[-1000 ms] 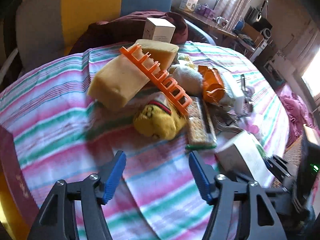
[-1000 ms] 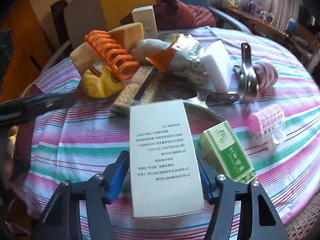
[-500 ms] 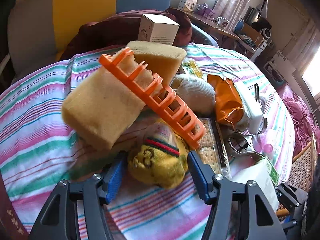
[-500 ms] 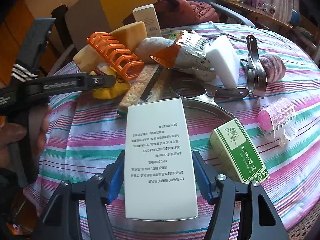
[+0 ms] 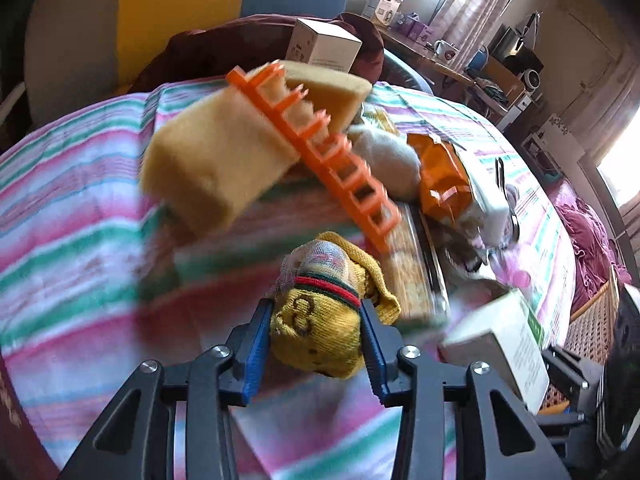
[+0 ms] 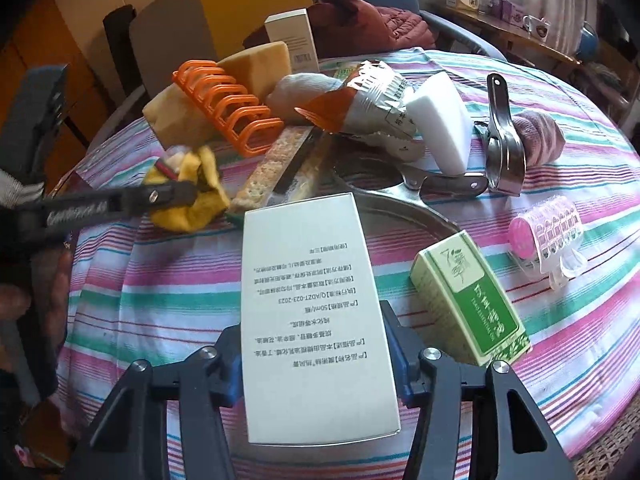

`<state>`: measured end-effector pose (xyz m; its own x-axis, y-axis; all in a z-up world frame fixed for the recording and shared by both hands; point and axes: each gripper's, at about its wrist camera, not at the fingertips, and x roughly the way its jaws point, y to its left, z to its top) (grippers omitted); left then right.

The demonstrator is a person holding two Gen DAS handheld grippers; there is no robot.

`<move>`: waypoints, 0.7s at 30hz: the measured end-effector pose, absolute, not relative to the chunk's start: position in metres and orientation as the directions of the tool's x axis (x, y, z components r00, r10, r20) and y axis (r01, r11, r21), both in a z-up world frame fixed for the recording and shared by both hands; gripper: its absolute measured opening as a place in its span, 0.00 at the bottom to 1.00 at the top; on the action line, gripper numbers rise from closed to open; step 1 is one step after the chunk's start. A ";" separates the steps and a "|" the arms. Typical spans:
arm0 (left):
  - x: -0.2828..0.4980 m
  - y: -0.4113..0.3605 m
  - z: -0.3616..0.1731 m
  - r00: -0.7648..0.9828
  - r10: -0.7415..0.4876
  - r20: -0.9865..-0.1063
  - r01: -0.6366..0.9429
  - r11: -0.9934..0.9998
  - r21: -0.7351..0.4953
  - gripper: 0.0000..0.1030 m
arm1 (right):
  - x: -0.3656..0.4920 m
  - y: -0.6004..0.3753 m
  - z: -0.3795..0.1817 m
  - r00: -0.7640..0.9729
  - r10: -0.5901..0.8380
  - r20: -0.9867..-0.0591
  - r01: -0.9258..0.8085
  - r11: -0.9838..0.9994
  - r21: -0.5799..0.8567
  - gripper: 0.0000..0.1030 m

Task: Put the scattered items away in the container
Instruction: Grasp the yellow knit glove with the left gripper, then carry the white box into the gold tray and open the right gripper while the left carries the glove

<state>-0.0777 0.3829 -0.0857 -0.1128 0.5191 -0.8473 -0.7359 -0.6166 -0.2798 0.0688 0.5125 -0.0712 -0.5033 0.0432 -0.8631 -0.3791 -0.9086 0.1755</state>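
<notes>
My left gripper (image 5: 316, 308) is shut on a rolled yellow sock (image 5: 316, 320) with a red and green band, low over the striped tablecloth (image 5: 80, 208). From the right wrist view, that left gripper (image 6: 192, 194) reaches in from the left, with the yellow sock (image 6: 188, 212) bunched around its fingers. My right gripper (image 6: 314, 320) is shut on a tall white box (image 6: 312, 280) with printed text, held above the cloth. This white box (image 5: 500, 340) also shows at the lower right of the left wrist view. No container is clearly in view.
A pile lies behind the sock: an orange rack (image 6: 228, 108), yellow sponges (image 5: 216, 168), a cracker pack (image 6: 272, 168), a foil snack bag (image 6: 360, 100), a white sponge (image 6: 440, 128) and a metal squeezer (image 6: 504, 144). A green box (image 6: 468, 296) and a pink roller (image 6: 548, 232) lie at the right. A dark red edge (image 5: 8, 400) stands at the lower left.
My left gripper moved forward to the yellow sock and shut on it. My right gripper still holds the white box, nearly in place.
</notes>
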 end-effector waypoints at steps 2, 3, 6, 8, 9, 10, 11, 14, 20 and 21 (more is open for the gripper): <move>-0.069 0.372 -0.086 -0.114 0.515 -0.849 -0.729 -0.625 -0.281 0.41 | 0.070 0.508 -0.071 -0.506 0.033 -0.862 -0.371 -0.910 0.183 0.54; -0.065 0.367 -0.086 -0.121 0.511 -0.851 -0.727 -0.629 -0.275 0.41 | 0.071 0.506 -0.072 -0.506 0.028 -0.862 -0.366 -0.912 0.185 0.54; -0.051 0.350 -0.083 -0.141 0.503 -0.853 -0.728 -0.636 -0.254 0.41 | 0.071 0.494 -0.071 -0.507 0.008 -0.862 -0.341 -0.920 0.192 0.54; -0.043 0.339 -0.080 -0.157 0.502 -0.851 -0.728 -0.640 -0.244 0.41 | 0.070 0.483 -0.069 -0.511 0.003 -0.859 -0.324 -0.927 0.189 0.54; -0.038 0.332 -0.078 -0.168 0.502 -0.849 -0.728 -0.643 -0.236 0.41 | 0.069 0.478 -0.068 -0.513 0.000 -0.858 -0.317 -0.929 0.190 0.54; -0.034 0.325 -0.075 -0.178 0.502 -0.846 -0.728 -0.646 -0.230 0.41 | 0.068 0.474 -0.068 -0.516 -0.003 -0.857 -0.311 -0.931 0.191 0.54; -0.032 0.319 -0.073 -0.186 0.504 -0.844 -0.726 -0.649 -0.227 0.41 | 0.068 0.471 -0.068 -0.519 -0.006 -0.855 -0.305 -0.933 0.192 0.54; -0.024 0.298 -0.062 -0.222 0.518 -0.826 -0.718 -0.660 -0.221 0.41 | 0.069 0.458 -0.062 -0.529 -0.012 -0.849 -0.286 -0.939 0.192 0.54; -0.015 0.261 -0.042 -0.275 0.541 -0.794 -0.694 -0.684 -0.225 0.41 | 0.066 0.426 -0.048 -0.549 -0.039 -0.835 -0.233 -0.952 0.197 0.54; -0.014 0.257 -0.039 -0.285 0.545 -0.789 -0.691 -0.687 -0.225 0.41 | 0.065 0.421 -0.045 -0.553 -0.051 -0.832 -0.219 -0.954 0.203 0.54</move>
